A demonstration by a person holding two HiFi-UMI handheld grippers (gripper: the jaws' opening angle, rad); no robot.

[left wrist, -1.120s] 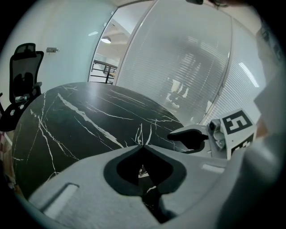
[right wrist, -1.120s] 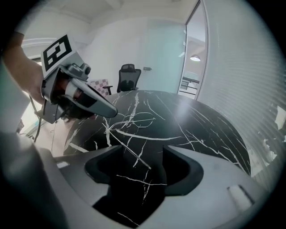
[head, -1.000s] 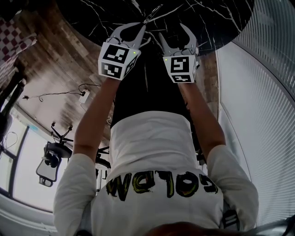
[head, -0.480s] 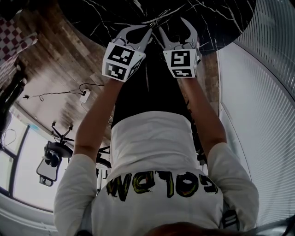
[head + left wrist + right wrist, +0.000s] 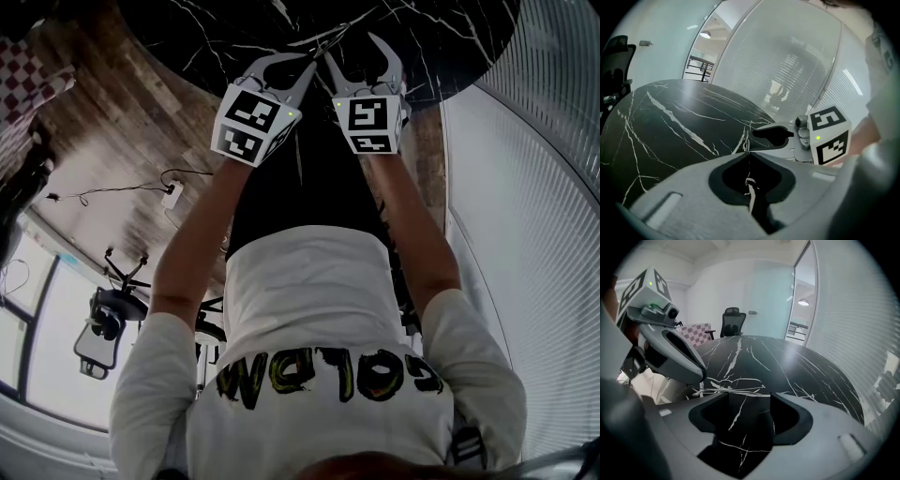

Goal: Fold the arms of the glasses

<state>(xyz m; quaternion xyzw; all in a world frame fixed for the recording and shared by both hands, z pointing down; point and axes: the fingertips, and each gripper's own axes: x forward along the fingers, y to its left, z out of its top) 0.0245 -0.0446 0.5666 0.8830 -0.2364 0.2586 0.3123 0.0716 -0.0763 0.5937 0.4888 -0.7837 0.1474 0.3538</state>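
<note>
Thin wire-framed glasses (image 5: 730, 390) lie low over the black marble table (image 5: 787, 362), seen as pale wire loops just beyond my right gripper's tips. In the head view the glasses (image 5: 323, 39) show as faint lines between the two grippers. My left gripper (image 5: 307, 67) has its jaws meeting at the tips, and in the left gripper view a thin pale piece of the frame (image 5: 750, 183) runs between them. My right gripper (image 5: 743, 397) stands open, with the wire just ahead of the gap and nothing between its fingers. The left gripper (image 5: 670, 352) hangs close on its left.
The round table's edge (image 5: 216, 94) runs below the grippers in the head view, with wooden floor (image 5: 122, 141) beyond it. A curved wall of blinds (image 5: 544, 187) stands at the right. An office chair (image 5: 732, 320) and a checkered seat (image 5: 696, 331) stand beyond the table's far side.
Both grippers have shifted a little farther over the table, and the left one has drawn closer to the right one. The jaws keep the same states.
</note>
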